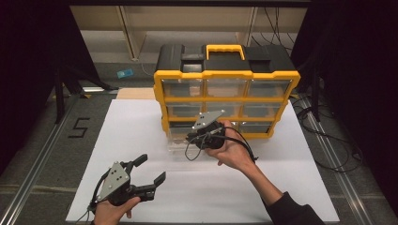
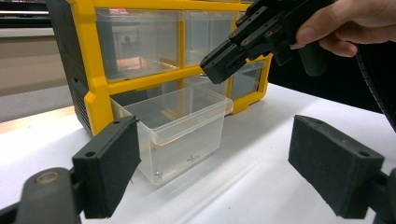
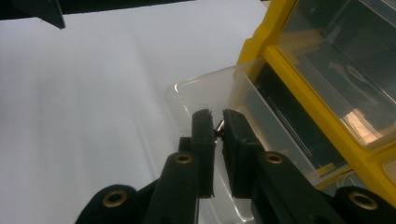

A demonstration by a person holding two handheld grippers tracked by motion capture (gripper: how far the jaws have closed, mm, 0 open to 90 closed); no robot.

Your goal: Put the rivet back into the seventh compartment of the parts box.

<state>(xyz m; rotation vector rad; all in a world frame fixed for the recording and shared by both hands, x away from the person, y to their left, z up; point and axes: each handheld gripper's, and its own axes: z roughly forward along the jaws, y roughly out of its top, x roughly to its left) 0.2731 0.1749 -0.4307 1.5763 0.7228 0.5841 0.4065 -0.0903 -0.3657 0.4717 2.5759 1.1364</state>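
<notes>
From the high view, a yellow-and-black drawer organizer [image 1: 225, 89] stands at the twelve o'clock side of a white desk [image 1: 141, 140], its clear drawers in three rows. One clear drawer [image 1: 180, 143] is pulled out of the bottom-left slot and rests on the desk in front of it; its outline is faint against the white surface. The right gripper [image 1: 199, 136], held in the right hand [image 1: 232, 150], points toward eleven o'clock over that drawer, and its jaw tips are too dark and small here to read. At seven o'clock the left gripper [image 1: 150, 171], in the left hand [image 1: 110, 212], has its jaws spread wide above bare desk; the hand is cut off by the bottom edge.

In the left gripper view, the two black jaws stand far apart with nothing between them. Beyond them the clear drawer [image 2: 180, 128] sits partly out of the organizer [image 2: 93, 70], and the right gripper [image 2: 224, 60] hangs over its far end, jaw tips close together.

In the right gripper view, the jaws are drawn narrow and pinch a small metal piece [image 3: 218, 126], probably a screw, though only a sliver shows in the gap. It hangs above the open drawer [image 3: 210, 93], at the organizer's [image 3: 303, 88] front.
</notes>
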